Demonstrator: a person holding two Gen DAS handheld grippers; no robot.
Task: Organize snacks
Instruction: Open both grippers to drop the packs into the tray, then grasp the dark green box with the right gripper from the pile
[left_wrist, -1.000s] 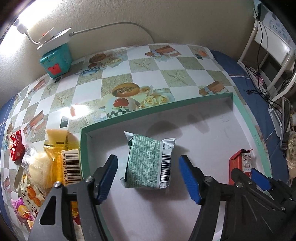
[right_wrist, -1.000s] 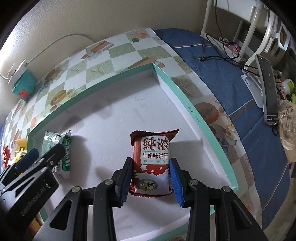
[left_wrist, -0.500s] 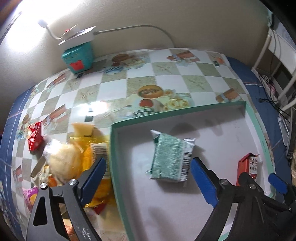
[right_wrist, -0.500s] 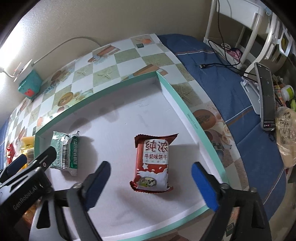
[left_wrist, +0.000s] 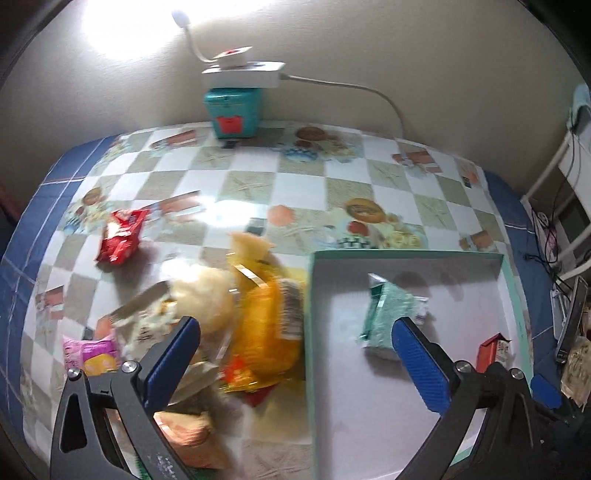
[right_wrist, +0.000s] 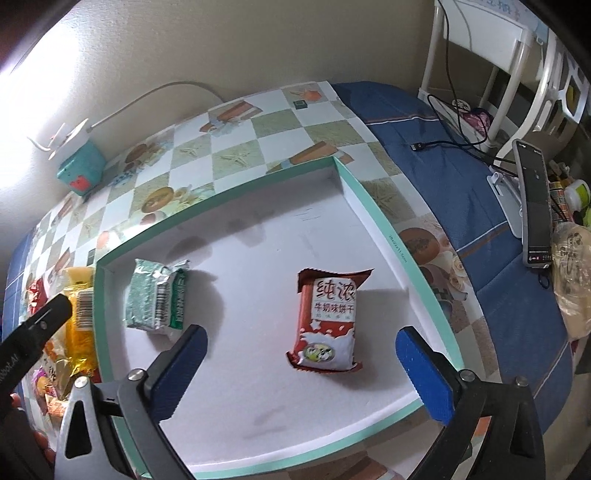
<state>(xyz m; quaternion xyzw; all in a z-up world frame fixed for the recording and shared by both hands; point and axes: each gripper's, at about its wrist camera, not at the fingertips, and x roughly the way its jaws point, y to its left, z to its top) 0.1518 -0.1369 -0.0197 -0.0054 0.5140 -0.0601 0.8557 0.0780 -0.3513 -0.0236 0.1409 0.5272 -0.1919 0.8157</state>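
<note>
Both your tools are wide open now, their jaws just having spread, and nothing sits between the pads of either one. Your left tool (left_wrist: 295, 354) hangs over the near left wall of the tray (left_wrist: 309, 332), with the loose snack pile (left_wrist: 236, 317) under its left half, outside the tray on the checked surface (left_wrist: 258, 184). That pile is what the next pick turns on, I'd say: it lies directly below and slightly left of your left tool, while your right tool (right_wrist: 301, 373) is well over the tray's right half, so the left hand is plainly the nearer one.

The yellow packet (left_wrist: 266, 325) lies just beside the tray's left wall, its long axis running from the near edge of the surface towards the far edge, roughly along that wall. A red packet (left_wrist: 123, 236) sits apart, further out towards the far left.

Inside the tray, the green packet (right_wrist: 157, 299) rests near the far left corner, long axis front to back. The red milk-biscuit packet (right_wrist: 327, 321) lies right of centre, upright to your view, top end pointing to the far wall.
</note>
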